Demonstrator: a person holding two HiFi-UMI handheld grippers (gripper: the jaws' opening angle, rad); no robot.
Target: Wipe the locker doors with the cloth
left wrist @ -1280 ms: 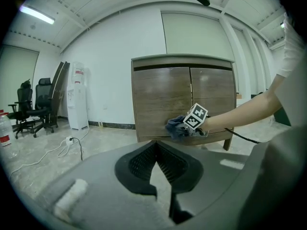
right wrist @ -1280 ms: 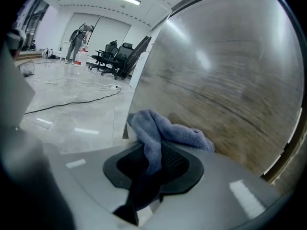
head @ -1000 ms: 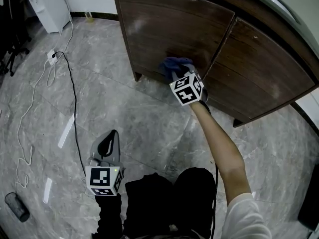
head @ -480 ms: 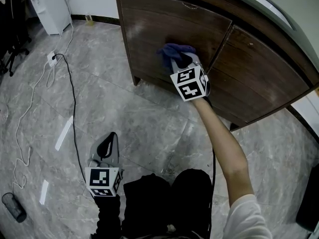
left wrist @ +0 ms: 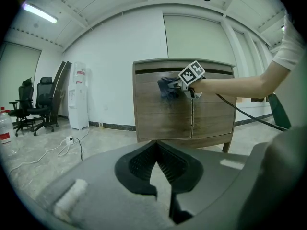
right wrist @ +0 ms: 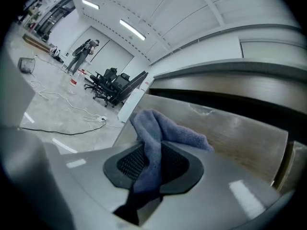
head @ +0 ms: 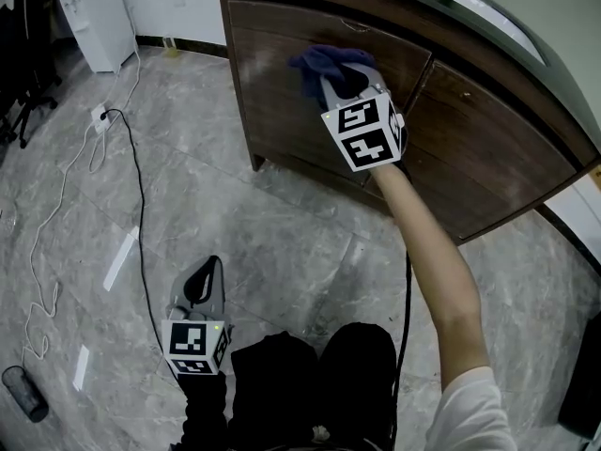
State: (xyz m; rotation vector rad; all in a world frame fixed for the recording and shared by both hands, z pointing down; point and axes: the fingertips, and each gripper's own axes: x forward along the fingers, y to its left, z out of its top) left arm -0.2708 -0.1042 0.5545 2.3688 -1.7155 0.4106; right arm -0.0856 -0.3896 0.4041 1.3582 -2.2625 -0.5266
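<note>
A: Right gripper (head: 340, 81) pinches the crumpled blue terry cloth (head: 324, 62). We now have it pressed high on the left dark-brown wooden locker door (head: 272, 111), up from near its bottom edge a second ago.

B: So we're stroking upward. The right-hand door (head: 488, 158) is likely still to do. Left gripper (left wrist: 158, 162) hangs low, jaws pressed together, empty.

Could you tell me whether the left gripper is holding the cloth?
No, the left gripper is shut on nothing; the right gripper clamps the cloth.

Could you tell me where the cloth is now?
Head view, upper centre: the blue cloth is held in the right gripper against the upper left locker door.
</note>
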